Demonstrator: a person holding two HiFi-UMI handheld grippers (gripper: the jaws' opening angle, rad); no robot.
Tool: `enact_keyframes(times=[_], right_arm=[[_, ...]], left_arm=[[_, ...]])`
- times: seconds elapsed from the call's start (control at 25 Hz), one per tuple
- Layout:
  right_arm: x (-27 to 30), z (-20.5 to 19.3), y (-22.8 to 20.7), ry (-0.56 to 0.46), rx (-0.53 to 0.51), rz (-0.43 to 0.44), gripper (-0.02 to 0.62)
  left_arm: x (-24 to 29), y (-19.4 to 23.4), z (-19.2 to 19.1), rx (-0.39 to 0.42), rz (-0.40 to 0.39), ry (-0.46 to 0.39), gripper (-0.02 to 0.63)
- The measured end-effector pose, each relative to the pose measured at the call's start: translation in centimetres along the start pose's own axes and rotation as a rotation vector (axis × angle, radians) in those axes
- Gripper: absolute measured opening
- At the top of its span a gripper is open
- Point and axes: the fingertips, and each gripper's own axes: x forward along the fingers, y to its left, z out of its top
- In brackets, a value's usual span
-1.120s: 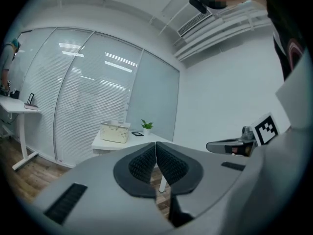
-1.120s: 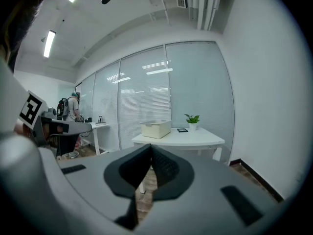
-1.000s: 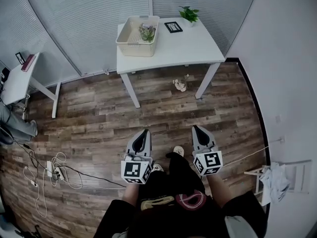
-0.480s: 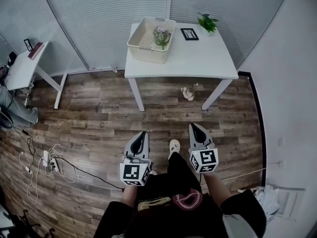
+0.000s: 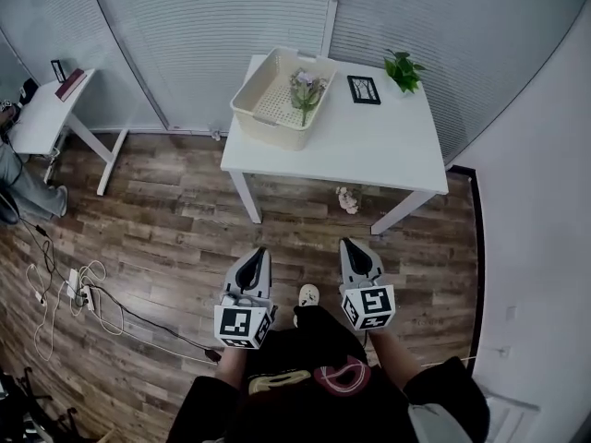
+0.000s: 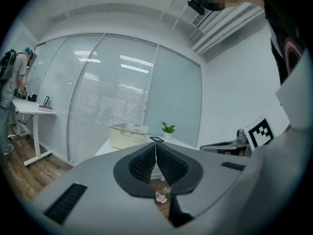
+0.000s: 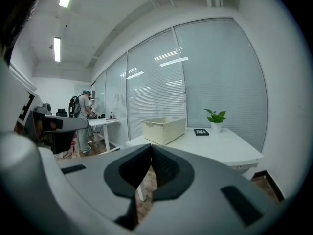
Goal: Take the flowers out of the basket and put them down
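A cream basket (image 5: 268,109) stands at the far-left corner of a white table (image 5: 369,155). A bunch of flowers (image 5: 306,89) with green stems leans against its right side. The basket (image 6: 128,135) shows far ahead in the left gripper view, and the basket (image 7: 164,129) shows again in the right gripper view. My left gripper (image 5: 256,258) and right gripper (image 5: 355,247) hang side by side over the wooden floor, well short of the table. Both have their jaws shut with nothing between them.
On the table stand a small black picture frame (image 5: 364,89) and a potted plant (image 5: 404,67). A pale flower clump (image 5: 348,199) lies on the floor under the table. A second desk (image 5: 46,118) stands at left beside a person (image 7: 80,116). Cables (image 5: 83,293) trail over the floor.
The head view has come nearer to the table, so table and basket sit larger and lower in view. Both grippers stay shut and side by side in front of the body.
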Motion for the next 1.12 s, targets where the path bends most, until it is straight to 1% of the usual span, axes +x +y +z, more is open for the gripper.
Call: enact_keyframes(times=[0.12,0.28,0.36,0.6,0.72,0.88,1.0,1.12], right_arm=[[1.5,0.5,-2.6,0.003,-0.007,0.013,0.011],[3.2,1.1,-6.4,0.017,-0.031,-0.02,0.011],[3.8,1.3,-8.0,0.018,-0.028,-0.019,0.011],[5.0,1.3,-10.9,0.022,0.003,-0.021,0.011],[5.9,1.0,-11.6,0.034,0.015,-0.03,0.011],[6.3,0.6,-12.7,0.047,0.039,-0.023,0.011],[6.9,0.8,-12.9,0.049,0.032,-0.018,0.011],[8.1,1.2,-14.2,0.057,0.018,-0.036,0.011]], left_arm=[[3.0,-1.3,0.0,-0.002,-0.007,0.0,0.018],[7.0,-3.1,0.9,0.01,-0.037,-0.015,0.018],[8.7,-3.7,1.1,0.013,-0.041,-0.018,0.018],[12.1,-4.9,0.8,0.021,-0.059,0.018,0.018],[13.5,-4.5,1.0,0.024,-0.055,0.031,0.018],[15.2,-4.2,0.9,-0.004,-0.04,0.045,0.018],[16.5,-3.0,1.5,-0.024,-0.02,0.049,0.018],[18.9,-1.6,2.1,-0.015,-0.017,0.062,0.018]])
